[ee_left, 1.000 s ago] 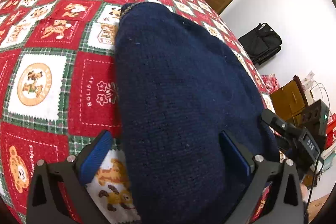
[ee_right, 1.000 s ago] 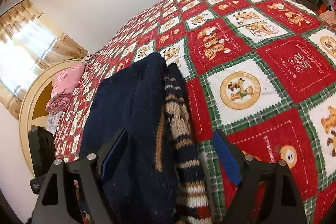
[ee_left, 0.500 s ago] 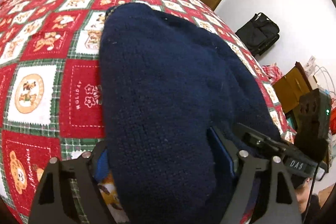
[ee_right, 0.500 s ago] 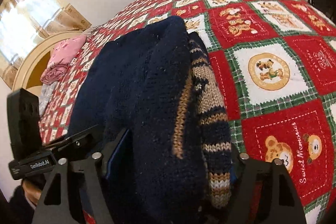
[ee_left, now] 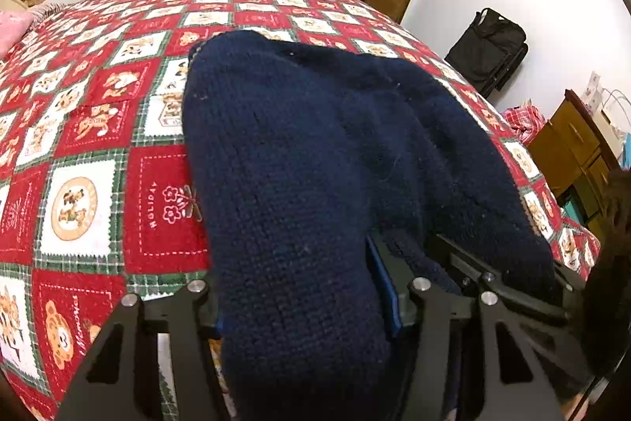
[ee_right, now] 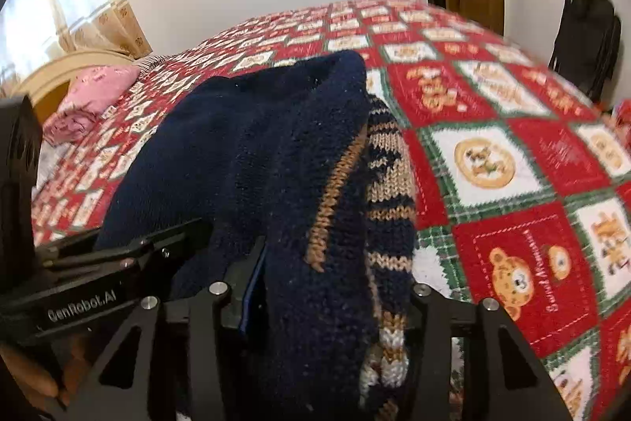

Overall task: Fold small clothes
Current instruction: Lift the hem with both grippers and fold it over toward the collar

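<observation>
Now, from the left wrist, the left gripper (ee_left: 299, 306) has just been closing and pinches a thick fold of navy sweater (ee_left: 315, 153) on the quilt (ee_left: 98, 184). From the right wrist, blurred, the right gripper (ee_right: 331, 298), closing too, seemingly clamps the sweater's striped edge (ee_right: 388, 192).

Right tongs (ee_right: 331, 302) closing on navy sweater (ee_right: 260, 161), bear quilt (ee_right: 512, 161)

Open quilt (ee_left: 98, 129) was left to the left of the navy sweater (ee_left: 307, 161) and, in the right wrist view, to its right (ee_right: 512, 129), with nothing lying there. Between the two grippers little room was offered (the left gripper (ee_right: 98, 287) was seen close against the bunched knit). A pink folded cloth (ee_right: 90, 97) was kept well apart near the headboard.
</observation>
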The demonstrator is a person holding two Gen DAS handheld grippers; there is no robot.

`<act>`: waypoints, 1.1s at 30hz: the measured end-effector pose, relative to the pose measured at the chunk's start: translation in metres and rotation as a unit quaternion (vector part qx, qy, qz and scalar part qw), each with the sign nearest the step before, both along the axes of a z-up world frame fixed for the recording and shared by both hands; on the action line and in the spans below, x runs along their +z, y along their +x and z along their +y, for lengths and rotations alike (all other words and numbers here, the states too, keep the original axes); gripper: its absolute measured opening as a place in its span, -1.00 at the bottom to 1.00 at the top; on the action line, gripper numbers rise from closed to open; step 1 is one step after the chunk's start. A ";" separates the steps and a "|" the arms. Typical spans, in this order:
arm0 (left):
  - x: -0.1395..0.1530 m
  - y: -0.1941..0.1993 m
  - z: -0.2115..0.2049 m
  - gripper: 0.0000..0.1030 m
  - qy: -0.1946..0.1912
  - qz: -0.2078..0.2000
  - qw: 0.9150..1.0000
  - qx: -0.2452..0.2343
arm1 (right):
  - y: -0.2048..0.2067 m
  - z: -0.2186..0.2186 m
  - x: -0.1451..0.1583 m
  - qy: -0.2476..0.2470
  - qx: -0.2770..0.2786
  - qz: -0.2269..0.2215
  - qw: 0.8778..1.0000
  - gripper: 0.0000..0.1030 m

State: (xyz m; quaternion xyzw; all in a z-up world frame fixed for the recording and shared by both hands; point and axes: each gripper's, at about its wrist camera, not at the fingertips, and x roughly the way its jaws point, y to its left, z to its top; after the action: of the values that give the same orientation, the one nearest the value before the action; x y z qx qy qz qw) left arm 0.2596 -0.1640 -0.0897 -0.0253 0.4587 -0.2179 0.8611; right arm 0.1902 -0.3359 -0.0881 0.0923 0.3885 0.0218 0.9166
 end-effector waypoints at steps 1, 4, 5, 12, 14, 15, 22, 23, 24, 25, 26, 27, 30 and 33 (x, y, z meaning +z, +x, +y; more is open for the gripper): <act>0.000 0.001 0.000 0.09 0.000 0.000 1.000 0.000 | -0.001 0.001 0.000 -0.005 -0.001 -0.006 1.000 -0.06; 0.002 -0.003 -0.004 0.06 0.013 -0.011 1.000 0.000 | -0.004 0.000 -0.002 0.002 -0.009 -0.014 1.000 -0.06; 0.003 -0.004 -0.006 0.05 0.019 -0.017 1.000 0.000 | -0.005 -0.001 -0.002 0.003 -0.011 -0.014 1.000 -0.08; 0.013 -0.009 -0.002 -0.08 0.012 -0.020 1.000 0.000 | -0.016 -0.004 0.012 0.043 -0.015 -0.014 0.999 -0.18; 0.018 -0.013 -0.002 -0.08 0.017 -0.029 0.999 0.002 | -0.021 -0.004 0.015 0.067 -0.014 -0.012 0.998 -0.18; 0.019 -0.014 -0.003 -0.08 0.021 -0.032 0.999 0.001 | -0.024 -0.002 0.016 0.074 -0.014 -0.011 0.997 -0.18; 0.028 -0.030 0.010 -0.09 0.026 -0.038 0.999 -0.004 | -0.045 0.011 0.024 0.114 -0.005 -0.019 0.993 -0.19; 0.029 -0.033 0.013 -0.09 0.026 -0.039 0.999 -0.004 | -0.048 0.015 0.026 0.115 -0.002 -0.020 0.993 -0.19; 0.029 -0.035 0.015 -0.09 0.029 -0.040 0.999 -0.005 | -0.050 0.019 0.027 0.115 0.001 -0.020 0.993 -0.19; 0.030 -0.038 0.018 -0.09 0.034 -0.043 0.999 -0.004 | -0.052 0.024 0.028 0.117 0.004 -0.020 0.993 -0.19; 0.030 -0.040 0.021 -0.09 0.037 -0.044 0.998 -0.003 | -0.053 0.029 0.029 0.118 0.009 -0.019 0.993 -0.19; 0.030 -0.041 0.023 -0.09 0.040 -0.046 0.998 -0.002 | -0.053 0.033 0.030 0.118 0.012 -0.020 0.993 -0.19; 0.030 -0.044 0.035 -0.09 0.043 -0.044 0.998 0.005 | -0.054 0.046 0.032 0.124 0.020 -0.021 0.992 -0.19; 0.032 -0.044 0.047 -0.09 0.041 -0.046 0.998 0.013 | -0.054 0.056 0.035 0.132 0.026 -0.023 0.991 -0.19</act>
State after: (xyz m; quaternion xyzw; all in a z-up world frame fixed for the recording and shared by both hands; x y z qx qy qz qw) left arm 0.2152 -0.1167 -0.0575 0.0144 0.4273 -0.1887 0.8841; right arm 0.1365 -0.2797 -0.0533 0.2019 0.3635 0.0987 0.9041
